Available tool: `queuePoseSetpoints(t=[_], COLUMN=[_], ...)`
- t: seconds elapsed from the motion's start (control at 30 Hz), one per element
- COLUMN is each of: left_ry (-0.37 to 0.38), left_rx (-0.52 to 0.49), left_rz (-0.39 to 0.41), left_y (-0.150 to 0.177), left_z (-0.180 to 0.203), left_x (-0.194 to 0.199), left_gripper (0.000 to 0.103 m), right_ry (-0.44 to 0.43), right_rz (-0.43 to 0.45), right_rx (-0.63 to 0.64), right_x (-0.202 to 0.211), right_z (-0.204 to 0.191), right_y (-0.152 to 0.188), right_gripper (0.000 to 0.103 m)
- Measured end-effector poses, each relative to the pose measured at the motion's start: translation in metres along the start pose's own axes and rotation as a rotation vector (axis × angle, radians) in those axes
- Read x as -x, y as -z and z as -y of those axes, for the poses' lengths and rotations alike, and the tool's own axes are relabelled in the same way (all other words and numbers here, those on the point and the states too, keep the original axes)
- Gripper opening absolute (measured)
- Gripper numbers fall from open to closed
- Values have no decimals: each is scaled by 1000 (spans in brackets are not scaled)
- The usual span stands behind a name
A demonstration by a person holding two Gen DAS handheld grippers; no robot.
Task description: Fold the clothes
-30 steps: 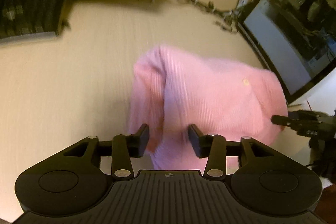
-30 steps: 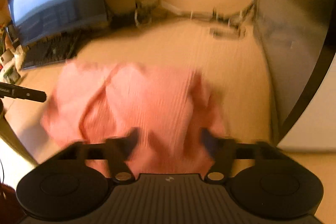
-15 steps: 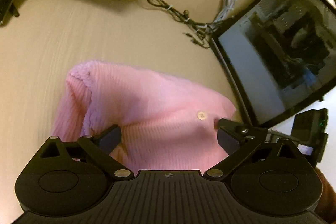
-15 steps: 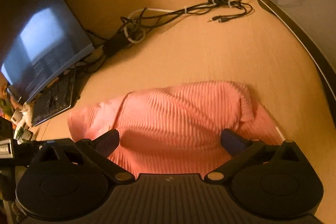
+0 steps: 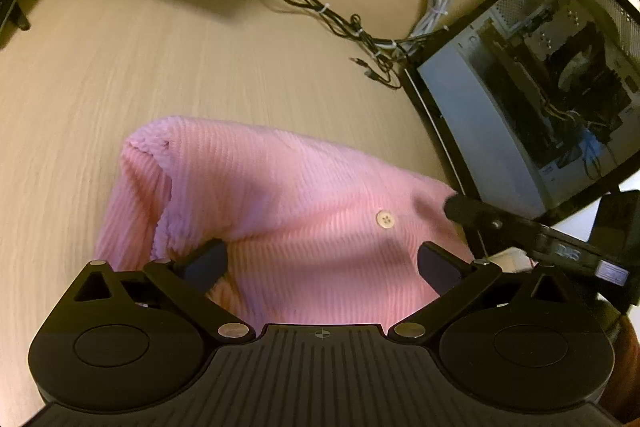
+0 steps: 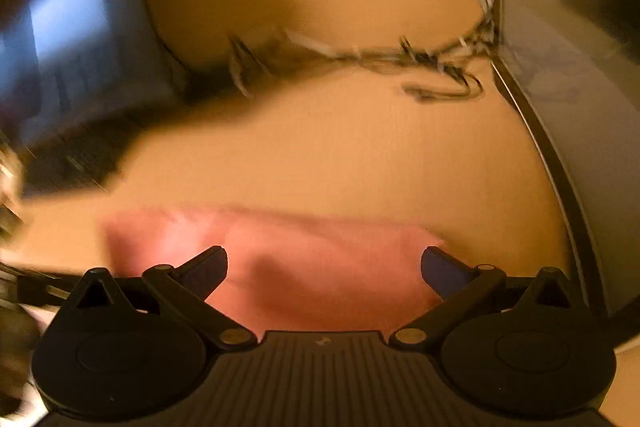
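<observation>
— One pink ribbed knit garment [image 5: 288, 211] is seen folded into a compact bundle on the pale wood-grain desk [image 5: 160, 67], a small round beige button [image 5: 385, 218] showing on its top layer.

— And the grippers?

— The black left gripper [image 5: 322, 265] is held above the bundle's near edge, fingers spread wide, nothing gripped. The black right gripper [image 6: 324, 267] is likewise spread apart over the garment [image 6: 312, 263], nothing pinched, though that view is heavily blurred.

— Surroundings?

— A tangle of black and white cables [image 5: 360, 35] is seen beyond the bundle, and a glass-sided computer case [image 5: 540, 87] is stood just beside its right edge.
</observation>
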State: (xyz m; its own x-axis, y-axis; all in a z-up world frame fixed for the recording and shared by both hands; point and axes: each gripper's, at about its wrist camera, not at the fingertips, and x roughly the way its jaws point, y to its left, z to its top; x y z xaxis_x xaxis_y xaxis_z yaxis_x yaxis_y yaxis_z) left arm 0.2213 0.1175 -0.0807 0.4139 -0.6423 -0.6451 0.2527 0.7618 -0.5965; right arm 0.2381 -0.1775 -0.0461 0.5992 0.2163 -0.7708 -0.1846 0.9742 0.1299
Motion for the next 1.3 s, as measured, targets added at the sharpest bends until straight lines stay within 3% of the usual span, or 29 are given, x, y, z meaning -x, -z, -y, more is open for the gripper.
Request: queuePoseSetpoints(t=[0.17,0.33,0.43,0.5,0.63,0.7,0.8,0.93,1.07,1.13,1.2,1.3], left_ry=[15,166,104,101,95,91,83,56,-15,19,69,25], left_rx=[-69,-155,-108,-63,12,-16,-40,-27,-119,-139,-141,-92], left_rz=[13,71,48,26,-15,-21,-19,29,111,114,115,103], left_y=[-4,-12,-25,-32,-48,-57,-73,-87,-80,-77,-77,-83], left_z=[17,36,23,9,-16,-17,-18,-11,-5,-7,-8,-18], left_x=[14,25,4,-6,-27,-31,-37,-20,13,20,17,-13], left_gripper=[103,103,103,103,103,103,103,103,103,103,103,103], right_ry=[93,55,31,16,83,158,282,266,222,231,260,285], right_rz=[62,65,29,5,140,179,96,78,54,57,58,46], right_rx=[102,-19,-16,-22,4,37,116,112,102,128,161,198], right_x=[-10,-7,-4,3,35,37,7,-1,7,8,7,3], right_z=[-17,-3,-2,-1,-4,-6,-9,-6,-1,-2,-8,-16], right_y=[20,27,24,18,9,3,2,11,11,14,16,19], right_gripper=[103,103,103,103,103,103,103,103,103,103,103,103])
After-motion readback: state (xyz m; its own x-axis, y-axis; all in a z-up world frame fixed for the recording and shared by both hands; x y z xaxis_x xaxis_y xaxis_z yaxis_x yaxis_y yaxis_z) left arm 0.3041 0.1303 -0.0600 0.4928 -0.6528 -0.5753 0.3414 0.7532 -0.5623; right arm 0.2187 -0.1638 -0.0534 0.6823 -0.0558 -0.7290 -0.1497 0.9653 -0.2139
